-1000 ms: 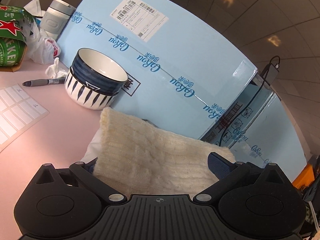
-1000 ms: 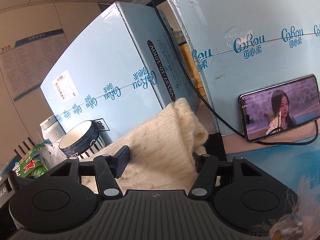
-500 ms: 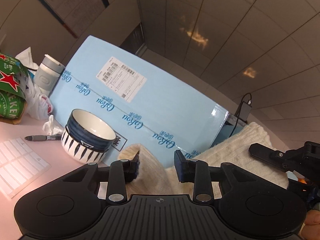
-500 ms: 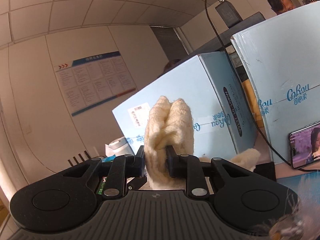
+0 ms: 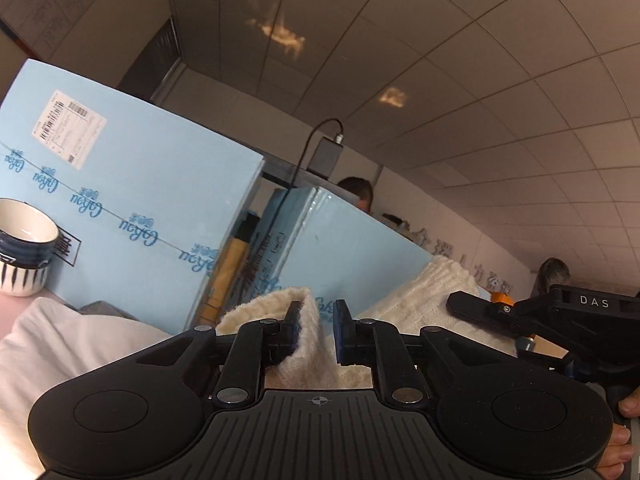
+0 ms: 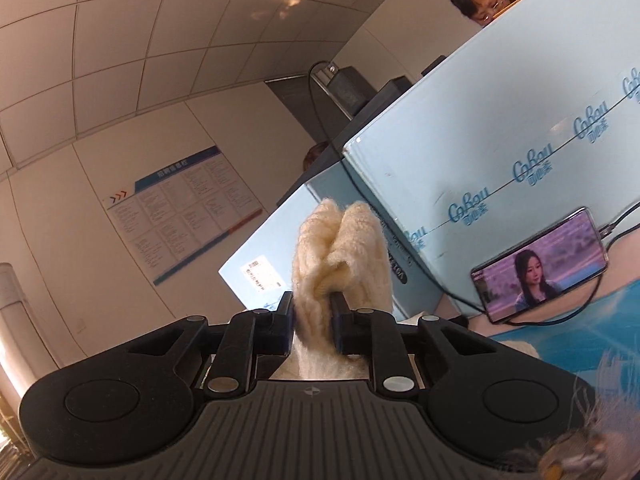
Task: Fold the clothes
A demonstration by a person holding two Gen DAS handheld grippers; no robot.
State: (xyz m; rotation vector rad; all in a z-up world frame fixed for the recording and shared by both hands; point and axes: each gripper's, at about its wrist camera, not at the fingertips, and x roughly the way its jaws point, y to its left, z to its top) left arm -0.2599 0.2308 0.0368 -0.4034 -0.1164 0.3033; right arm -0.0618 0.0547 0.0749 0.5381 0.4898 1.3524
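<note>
A cream knitted sweater [image 5: 308, 344] is held up in the air by both grippers. My left gripper [image 5: 317, 332] is shut on a fold of its edge. The knit stretches to the right [image 5: 432, 300], where the right gripper's body [image 5: 560, 320] shows. In the right wrist view my right gripper [image 6: 311, 322] is shut on a bunched fold of the sweater [image 6: 340, 256], which sticks up above the fingertips. Both cameras are tilted up toward the ceiling. The table surface below is mostly hidden.
Large light-blue cartons [image 5: 132, 208] [image 6: 500, 168] stand close behind. A blue-and-white bowl [image 5: 24, 248] sits at the far left. A white cloth [image 5: 60, 344] lies below left. A phone [image 6: 540, 268] with its cable leans on a carton at the right.
Both grippers closed on the sweater and lifted it off the table. The views tilted upward, and the left gripper swung right, so the bowl slid to the left edge.
</note>
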